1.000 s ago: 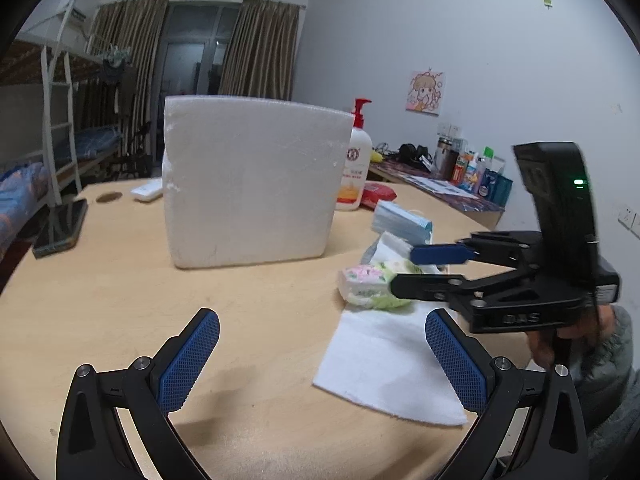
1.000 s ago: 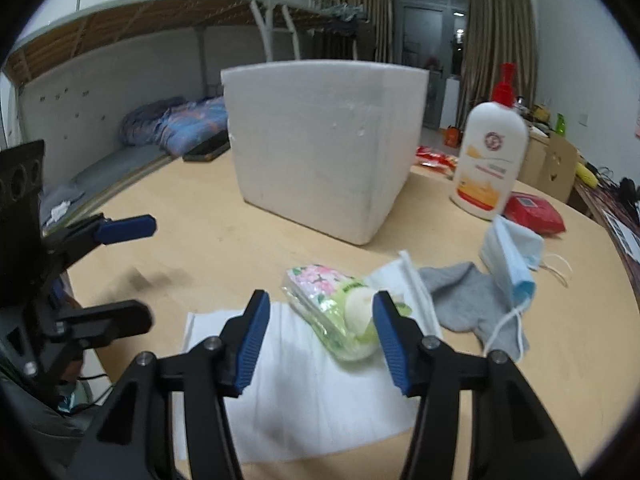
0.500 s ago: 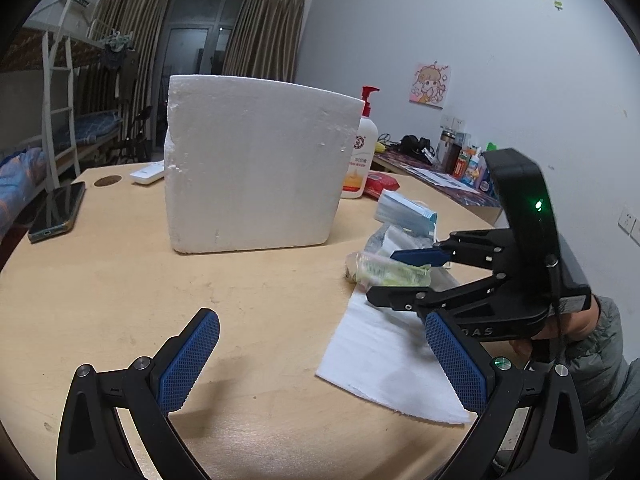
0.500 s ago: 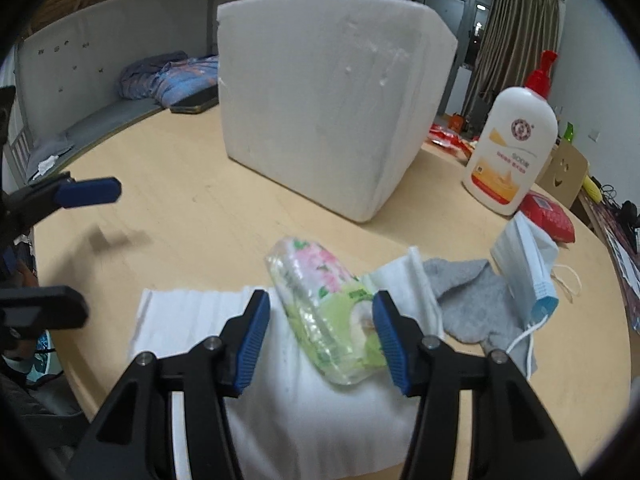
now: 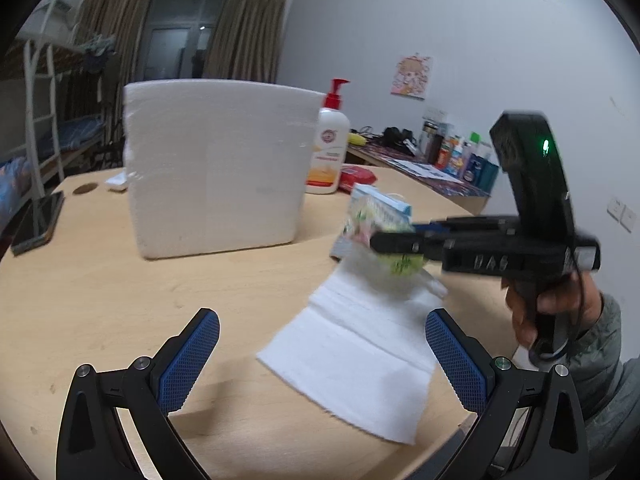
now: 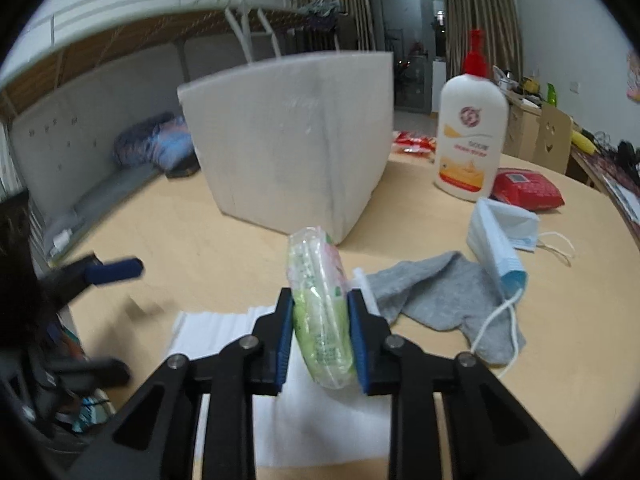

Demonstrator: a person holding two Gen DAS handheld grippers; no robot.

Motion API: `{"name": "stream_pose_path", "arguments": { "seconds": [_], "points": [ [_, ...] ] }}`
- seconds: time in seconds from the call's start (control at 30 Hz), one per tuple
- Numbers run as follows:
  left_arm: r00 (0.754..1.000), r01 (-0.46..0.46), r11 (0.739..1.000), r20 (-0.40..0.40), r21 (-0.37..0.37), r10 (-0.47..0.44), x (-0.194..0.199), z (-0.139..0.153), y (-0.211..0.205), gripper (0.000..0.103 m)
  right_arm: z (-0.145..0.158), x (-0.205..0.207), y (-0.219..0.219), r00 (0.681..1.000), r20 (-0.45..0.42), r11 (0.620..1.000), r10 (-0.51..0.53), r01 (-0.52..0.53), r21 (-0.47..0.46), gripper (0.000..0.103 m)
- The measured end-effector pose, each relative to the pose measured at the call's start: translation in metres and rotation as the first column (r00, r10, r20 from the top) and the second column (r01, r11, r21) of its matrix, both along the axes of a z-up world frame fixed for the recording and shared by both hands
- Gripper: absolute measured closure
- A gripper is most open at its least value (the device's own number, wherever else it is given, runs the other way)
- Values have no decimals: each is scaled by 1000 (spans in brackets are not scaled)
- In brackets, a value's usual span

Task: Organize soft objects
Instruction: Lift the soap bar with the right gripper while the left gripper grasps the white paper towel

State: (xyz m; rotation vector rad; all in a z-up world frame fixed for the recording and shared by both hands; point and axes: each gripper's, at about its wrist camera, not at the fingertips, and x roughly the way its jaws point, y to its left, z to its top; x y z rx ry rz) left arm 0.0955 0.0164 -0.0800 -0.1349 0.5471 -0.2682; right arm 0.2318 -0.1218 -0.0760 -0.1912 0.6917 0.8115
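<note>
R gripper (image 6: 320, 336) clamps tissue pack (image 6: 320, 316) centre frame, prob. bound for foam box (image 6: 296, 136); L gripper (image 5: 320, 360) released, idle at bottom.

You have the green floral tissue pack (image 6: 322, 320) pinched upright; grey sock (image 6: 436, 300) and blue masks (image 6: 498, 236) lie at 2 o'clock.

Pale wood worktop (image 6: 420, 216), bearing foam box (image 6: 296, 136), lotion bottle (image 6: 470, 136), red packet (image 6: 526, 188), masks (image 6: 496, 236), grey sock (image 6: 432, 296), white cloth (image 5: 360, 356), phone (image 5: 38, 222).
</note>
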Motion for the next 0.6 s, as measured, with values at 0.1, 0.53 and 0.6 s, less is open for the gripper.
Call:
{"name": "stream_pose_path", "arguments": {
  "seconds": [0.1,0.53,0.6],
  "points": [
    [1000,30,999,1,18,-30,1,1,-11,0,10,-5,-14,999,18,999,-28,28,35,73],
    [995,77,992,-77,103,-69,18,-9,-49,0,12,-15,-53,996,-3,989,-88,88,119,73],
    [994,77,989,-92,130,-65,21,-12,-53,0,14,-16,-58,996,-4,988,-86,86,130,73]
  ]
}}
